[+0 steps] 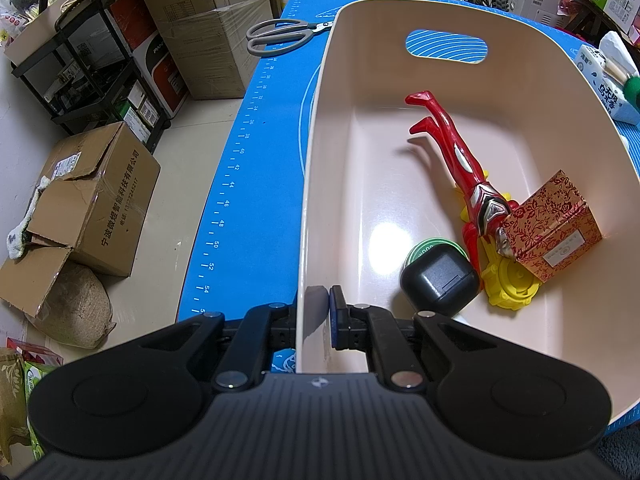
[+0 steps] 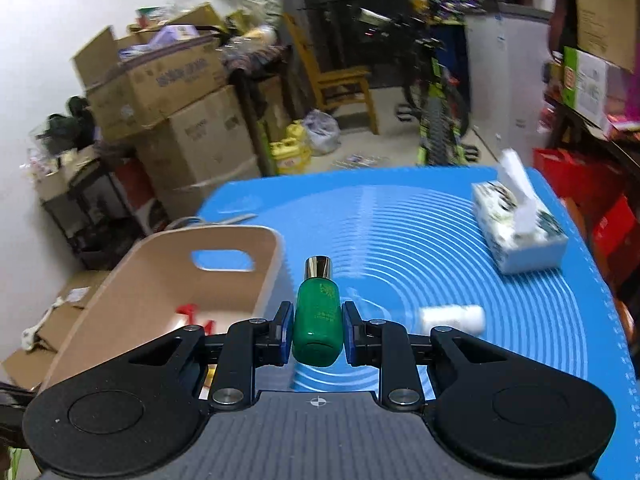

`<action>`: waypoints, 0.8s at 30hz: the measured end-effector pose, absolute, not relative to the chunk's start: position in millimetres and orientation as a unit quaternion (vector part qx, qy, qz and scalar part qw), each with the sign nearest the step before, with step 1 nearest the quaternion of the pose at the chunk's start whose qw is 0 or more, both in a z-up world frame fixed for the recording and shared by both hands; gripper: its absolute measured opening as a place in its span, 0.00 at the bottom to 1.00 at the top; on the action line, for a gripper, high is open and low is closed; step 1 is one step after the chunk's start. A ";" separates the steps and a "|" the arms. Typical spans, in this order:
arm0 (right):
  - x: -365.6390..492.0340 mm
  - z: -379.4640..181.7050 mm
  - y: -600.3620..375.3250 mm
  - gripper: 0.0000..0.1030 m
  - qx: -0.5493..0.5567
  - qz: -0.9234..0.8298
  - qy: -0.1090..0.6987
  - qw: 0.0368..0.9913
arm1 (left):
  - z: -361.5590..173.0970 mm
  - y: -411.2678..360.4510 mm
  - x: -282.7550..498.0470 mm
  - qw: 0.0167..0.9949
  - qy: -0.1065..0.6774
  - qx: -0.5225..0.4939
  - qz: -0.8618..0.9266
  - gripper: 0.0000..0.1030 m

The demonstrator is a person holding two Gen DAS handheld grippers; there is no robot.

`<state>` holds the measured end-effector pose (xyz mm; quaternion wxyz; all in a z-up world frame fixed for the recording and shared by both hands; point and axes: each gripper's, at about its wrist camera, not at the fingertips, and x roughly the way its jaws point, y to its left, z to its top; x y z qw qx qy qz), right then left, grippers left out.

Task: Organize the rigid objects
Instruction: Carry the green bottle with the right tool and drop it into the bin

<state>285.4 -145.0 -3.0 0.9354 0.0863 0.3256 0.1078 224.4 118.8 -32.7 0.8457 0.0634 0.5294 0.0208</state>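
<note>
Right gripper [image 2: 316,330] clamped on green bottle [image 2: 317,320], held above blue mat [image 2: 440,240], just right of bin [image 2: 160,280]. Bottle long axis runs along fingers, metal cap [image 2: 318,267] pointing away from camera, base toward it. Left gripper [image 1: 318,320] pinched on bin near rim [image 1: 306,240], one finger each side of wall. Inside bin: red toy figure [image 1: 452,160], feet toward far handle slot; patterned box [image 1: 554,226]; black case [image 1: 440,284]. White bottle [image 2: 452,318] lies on its side on mat.

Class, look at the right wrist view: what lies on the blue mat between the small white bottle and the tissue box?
Nothing: in the right wrist view, the blue mat between the white bottle and the tissue box is bare.
</note>
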 end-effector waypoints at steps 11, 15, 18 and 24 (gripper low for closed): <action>288.6 -2.0 -64.7 0.33 0.017 0.188 0.339 0.921 | -32.7 118.8 224.4 0.846 0.529 0.064 0.021 0.12; 288.2 -11.1 -37.5 0.33 -0.013 0.209 0.361 0.909 | -32.7 118.8 224.4 0.846 0.529 0.063 0.021 0.12; 286.5 -21.7 -25.7 0.33 -0.028 0.217 0.384 0.897 | -32.7 118.7 224.4 0.846 0.529 0.063 0.021 0.12; 284.5 -40.0 -15.2 0.33 -0.056 0.210 0.412 0.885 | -33.7 118.8 224.0 0.845 0.530 0.063 0.020 0.12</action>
